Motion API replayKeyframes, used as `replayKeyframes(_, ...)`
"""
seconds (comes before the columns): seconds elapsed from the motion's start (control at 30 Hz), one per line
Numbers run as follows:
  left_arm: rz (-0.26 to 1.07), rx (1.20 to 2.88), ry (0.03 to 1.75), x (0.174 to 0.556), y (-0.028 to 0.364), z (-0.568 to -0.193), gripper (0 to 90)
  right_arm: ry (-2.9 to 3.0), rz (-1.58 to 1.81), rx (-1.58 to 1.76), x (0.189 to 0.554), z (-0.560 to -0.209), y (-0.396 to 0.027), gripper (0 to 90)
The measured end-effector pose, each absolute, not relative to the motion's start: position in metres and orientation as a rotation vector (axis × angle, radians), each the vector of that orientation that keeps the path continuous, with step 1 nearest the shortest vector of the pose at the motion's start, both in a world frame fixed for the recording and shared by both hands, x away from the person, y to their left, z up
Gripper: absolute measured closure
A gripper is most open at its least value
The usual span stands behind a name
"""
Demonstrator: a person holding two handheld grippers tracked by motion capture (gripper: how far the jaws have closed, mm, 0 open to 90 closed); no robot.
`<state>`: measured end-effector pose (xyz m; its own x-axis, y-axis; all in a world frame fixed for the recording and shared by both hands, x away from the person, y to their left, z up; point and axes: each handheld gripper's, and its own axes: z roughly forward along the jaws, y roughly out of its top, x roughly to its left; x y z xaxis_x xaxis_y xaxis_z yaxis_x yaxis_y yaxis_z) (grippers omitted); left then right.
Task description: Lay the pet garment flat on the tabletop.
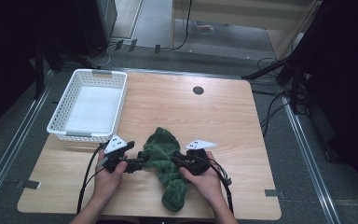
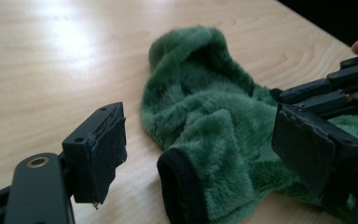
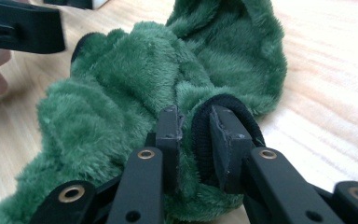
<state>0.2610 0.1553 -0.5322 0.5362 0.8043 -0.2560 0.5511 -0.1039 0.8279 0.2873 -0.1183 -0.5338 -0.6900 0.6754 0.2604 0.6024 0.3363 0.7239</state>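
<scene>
Garment: green fleece garment [image 1: 164, 163], crumpled in a heap on the table [image 1: 223, 121], near the front edge, between both hands; one part runs down toward the person, another bulges up toward the middle of the table.

Cuffs: black ribbed cuff [image 2: 179, 191] seen in the left gripper view, lying open toward the camera; a second black cuff [image 3: 204, 135] seen in the right gripper view.

Left tool [image 1: 137, 163]: jaws wide apart, placed on either side of the nearer cuff, pads not pressing on the fleece; nothing held.

Right tool [image 1: 179, 158]: jaws brought close together, pinching the cuff edge and some fleece between the pads; grip appears firm.

Basket: white perforated basket [image 1: 89, 106] at the far left of the table, with nothing inside, well apart from the garment.

Done so far: one sleeve end secured by the right tool; left tool brought up to the other sleeve end.

Not done yet: left grip not closed; garment not spread, not smoothed, not folded; nothing moved toward the basket.

Progress, as a judgement: early stage, probably only the taking hold of both sleeves before spreading or folding.

Unclear: whether the basket is the final place for the garment; cannot tell from the pictures.
</scene>
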Motion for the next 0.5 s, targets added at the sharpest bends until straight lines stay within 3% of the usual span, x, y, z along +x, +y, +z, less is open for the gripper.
replayKeyframes(0.13,0.328,1.837,1.192,0.263,0.150,-0.539,19.9,2.512,1.270,1.189,0.284,-0.539,-0.118,75.9)
replayKeyframes(0.23,0.319,1.875,1.222,0.264,0.149,-0.545,35.7,2.540,1.258,1.172,0.282,-0.539,-0.117,73.7)
replayKeyframes(0.3,0.283,1.898,1.181,0.264,0.149,-0.547,56.0,2.577,1.246,1.135,0.281,-0.536,-0.117,63.7)
replayKeyframes(0.33,0.286,1.906,1.166,0.264,0.149,-0.546,61.7,2.591,1.232,1.080,0.279,-0.532,-0.117,58.8)
replayKeyframes(0.4,0.245,1.912,1.134,0.264,0.149,-0.547,70.8,2.590,1.269,1.015,0.280,-0.521,-0.120,51.4)
replayKeyframes(0.5,0.217,1.950,1.094,0.263,0.149,-0.549,75.4,2.460,1.397,1.098,0.293,-0.510,-0.128,49.1)
